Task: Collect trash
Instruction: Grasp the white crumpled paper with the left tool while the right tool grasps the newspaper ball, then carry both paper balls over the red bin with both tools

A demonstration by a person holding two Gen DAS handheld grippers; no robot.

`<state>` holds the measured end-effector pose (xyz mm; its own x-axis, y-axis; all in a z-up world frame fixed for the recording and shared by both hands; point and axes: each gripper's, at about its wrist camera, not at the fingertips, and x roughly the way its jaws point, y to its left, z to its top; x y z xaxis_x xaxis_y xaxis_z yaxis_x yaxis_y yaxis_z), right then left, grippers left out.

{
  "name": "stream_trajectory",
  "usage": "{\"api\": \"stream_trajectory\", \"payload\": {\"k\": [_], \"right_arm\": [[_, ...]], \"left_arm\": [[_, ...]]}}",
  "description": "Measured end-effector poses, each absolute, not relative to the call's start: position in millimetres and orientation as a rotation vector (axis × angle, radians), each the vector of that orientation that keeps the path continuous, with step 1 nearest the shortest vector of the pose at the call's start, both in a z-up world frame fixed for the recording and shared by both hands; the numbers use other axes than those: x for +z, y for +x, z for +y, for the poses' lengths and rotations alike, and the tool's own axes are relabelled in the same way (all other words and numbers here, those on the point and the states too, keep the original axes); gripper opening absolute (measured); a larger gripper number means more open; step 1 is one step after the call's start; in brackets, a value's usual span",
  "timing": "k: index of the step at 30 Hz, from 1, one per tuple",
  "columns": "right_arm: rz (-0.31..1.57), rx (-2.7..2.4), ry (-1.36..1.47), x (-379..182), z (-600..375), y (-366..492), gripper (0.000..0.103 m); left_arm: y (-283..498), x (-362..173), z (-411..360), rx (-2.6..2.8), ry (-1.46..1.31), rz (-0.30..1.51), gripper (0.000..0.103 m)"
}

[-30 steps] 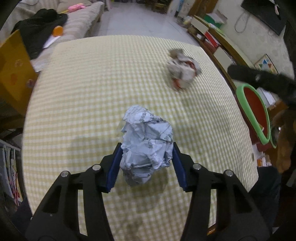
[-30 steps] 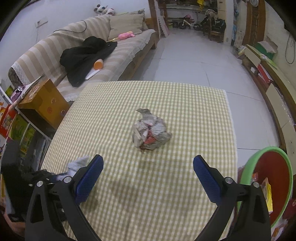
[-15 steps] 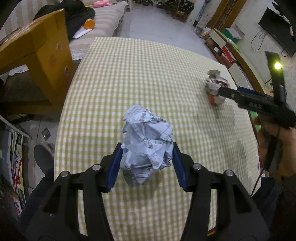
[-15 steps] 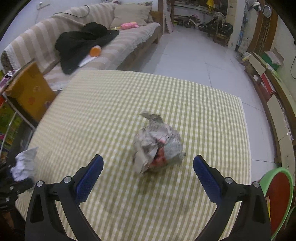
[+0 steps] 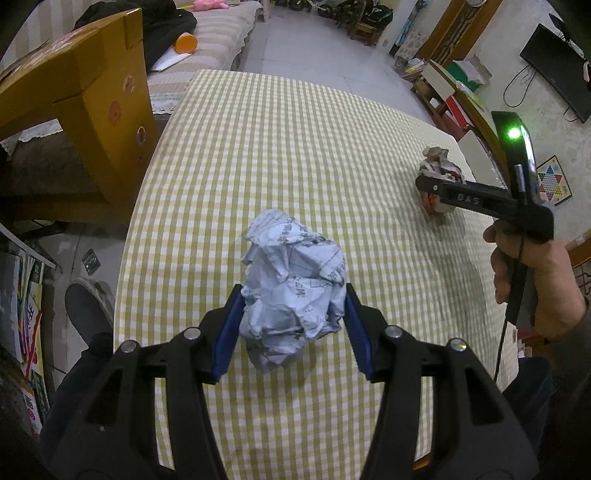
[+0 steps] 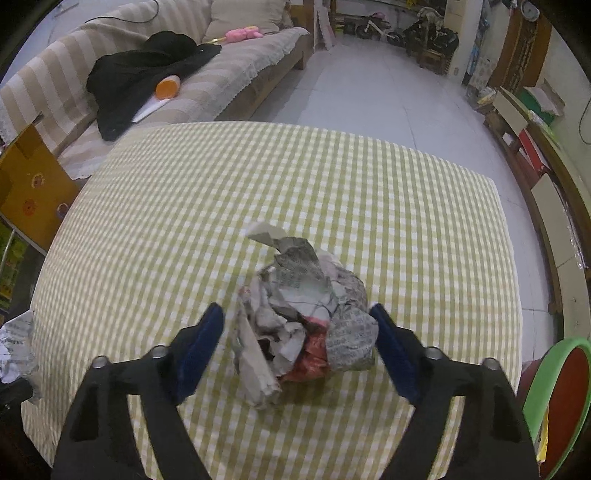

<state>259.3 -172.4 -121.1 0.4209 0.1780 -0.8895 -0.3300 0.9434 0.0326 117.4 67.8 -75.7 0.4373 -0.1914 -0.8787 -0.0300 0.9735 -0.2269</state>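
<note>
Table (image 6: 332, 177) covered in a yellow-and-white checked cloth, no other clutter on it apart from two paper wads. Striped sofa (image 6: 229, 77) at 11 o'clock in the right wrist view, black clothing (image 6: 144, 70) heaped on it, an orange cup (image 6: 168, 86) beside that, a pink toy (image 6: 243, 34) further along. Pale tiled floor (image 6: 369, 85) at 12 o'clock, bikes parked at its far end. Yellow box (image 5: 85, 92) at 10 o'clock in the left wrist view, off the table edge. Green-rimmed red bin (image 6: 554, 398) at 4 o'clock in the right wrist view, beside the table.

Left gripper (image 5: 291, 325): narrow, blue pads pressed on a white crumpled paper ball (image 5: 291, 291), ball lifted clear of the cloth.

Right gripper (image 6: 299, 350): half-wide around the grey and red newspaper wad (image 6: 306, 328), which sits on the cloth. The right pad is at the wad's edge, the left pad shows a gap. The jaws have just been closing, with the wad between them. A bare hand (image 5: 532, 280) holds this tool at 3 o'clock in the left wrist view.

Against a second ago: the right gripper has dropped from above the wad down around it. The white ball sits the same in the left grip. The left view has swung, so the yellow box now looms larger.
</note>
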Motion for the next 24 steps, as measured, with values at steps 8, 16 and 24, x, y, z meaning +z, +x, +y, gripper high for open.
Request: {"api": "stream_trajectory", "payload": {"k": [8,16,24], "right_arm": [[1.101,0.312,-0.13,-116.3,-187.0,254.2,0.049],[1.064,0.324,-0.109,-84.7,-194.1,216.7,0.049],[1.008,0.318,-0.08,-39.5,-206.4,156.2,0.049]], "left_arm": [[114.8,-69.6,63.5,-0.119,-0.218,1.105,0.05],[107.7,-48.3,48.6,-0.148,-0.209,1.063,0.05],[94.2,-19.3,23.4,-0.188,-0.18,1.009,0.05]]}}
